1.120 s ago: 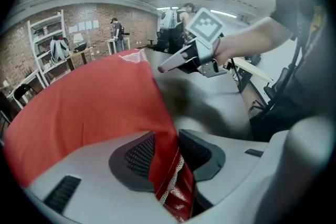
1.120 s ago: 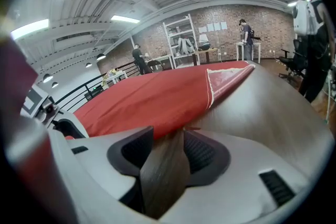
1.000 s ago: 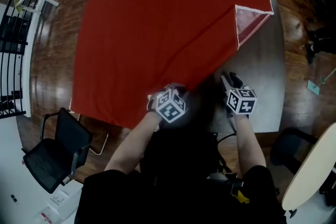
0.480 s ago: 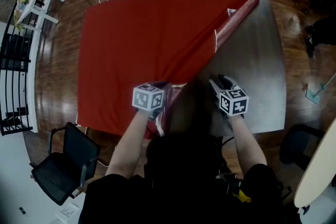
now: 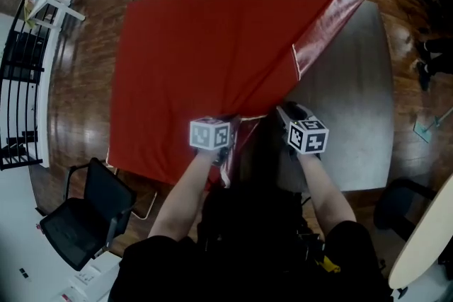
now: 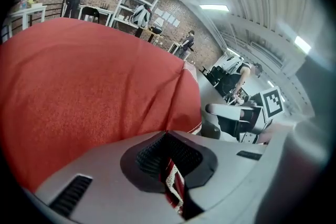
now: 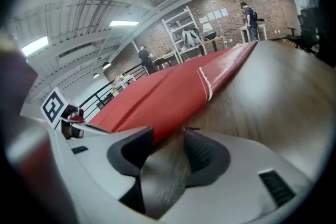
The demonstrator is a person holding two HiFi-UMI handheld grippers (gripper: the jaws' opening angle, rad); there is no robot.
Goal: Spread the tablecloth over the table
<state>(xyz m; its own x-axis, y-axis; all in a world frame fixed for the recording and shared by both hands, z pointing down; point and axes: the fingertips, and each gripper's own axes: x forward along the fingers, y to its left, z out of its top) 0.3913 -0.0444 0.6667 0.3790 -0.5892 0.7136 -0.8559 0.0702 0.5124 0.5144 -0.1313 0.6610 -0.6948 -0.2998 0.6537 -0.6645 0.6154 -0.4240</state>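
Red tablecloth point(image 5: 198, 67) covers the desk point(image 5: 354, 102) from 9 to 12 o'clock in the head view. Its turned-back flap at 1 o'clock has narrowed since a second ago, so only the 3 o'clock side is left to cover. Left gripper view: the left gripper point(image 6: 170, 173) has its jaws clamped on the hem. Right gripper view: the right gripper point(image 7: 165, 165) holds its jaws apart over bare desk, empty. No readable writing, only square markers.
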